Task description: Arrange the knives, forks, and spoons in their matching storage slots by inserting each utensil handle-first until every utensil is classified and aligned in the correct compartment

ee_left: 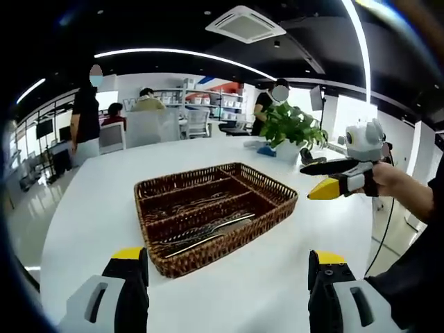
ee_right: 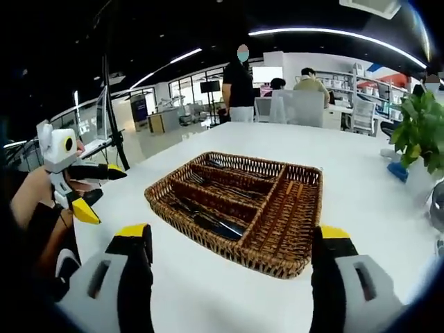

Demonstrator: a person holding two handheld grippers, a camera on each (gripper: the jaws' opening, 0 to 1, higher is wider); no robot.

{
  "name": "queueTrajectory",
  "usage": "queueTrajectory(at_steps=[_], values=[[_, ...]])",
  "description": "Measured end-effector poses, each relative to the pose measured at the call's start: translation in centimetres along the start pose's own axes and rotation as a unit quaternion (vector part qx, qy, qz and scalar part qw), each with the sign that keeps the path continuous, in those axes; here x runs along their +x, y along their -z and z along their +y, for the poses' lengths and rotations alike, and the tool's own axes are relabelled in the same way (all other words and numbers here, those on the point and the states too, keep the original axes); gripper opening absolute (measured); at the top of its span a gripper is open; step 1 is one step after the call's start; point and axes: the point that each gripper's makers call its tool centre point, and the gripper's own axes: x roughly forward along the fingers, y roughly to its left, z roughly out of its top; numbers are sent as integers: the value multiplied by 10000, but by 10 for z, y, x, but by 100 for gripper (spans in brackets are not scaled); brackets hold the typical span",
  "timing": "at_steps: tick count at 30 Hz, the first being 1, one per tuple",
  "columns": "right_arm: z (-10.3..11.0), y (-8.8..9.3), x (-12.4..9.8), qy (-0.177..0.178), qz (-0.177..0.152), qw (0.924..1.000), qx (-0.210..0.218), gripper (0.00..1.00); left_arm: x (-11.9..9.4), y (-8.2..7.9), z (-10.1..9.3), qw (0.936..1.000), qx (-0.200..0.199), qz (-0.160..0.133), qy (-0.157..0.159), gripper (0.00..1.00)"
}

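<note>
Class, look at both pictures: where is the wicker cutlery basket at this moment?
The wicker basket sits mid-table on the white table, centred ahead of both open grippers in the left and right gripper views, cutlery lying in its long slots, with the potted plant beyond it.

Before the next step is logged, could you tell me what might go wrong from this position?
Both grippers, left and right, hang open and empty above the white table, so a careless descent could knock the wicker tray. The utensils lying in its long slots are dark and hard to tell apart, so sorting errors may pass unnoticed. The potted plant stands close behind the tray.
</note>
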Motion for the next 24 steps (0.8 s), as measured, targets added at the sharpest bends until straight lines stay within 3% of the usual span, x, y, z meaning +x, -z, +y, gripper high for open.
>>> queueTrajectory(at_steps=[10, 17, 24], values=[[5, 10, -11, 25, 85, 9999, -137, 99, 8, -4, 3, 9998, 14, -23, -178, 100], [8, 6, -22, 33, -66, 10000, 49, 99, 5, 1, 3, 9997, -61, 55, -232, 100], [11, 7, -23, 42, -12, 10000, -19, 99, 3, 3, 1, 9994, -132, 82, -325, 100]])
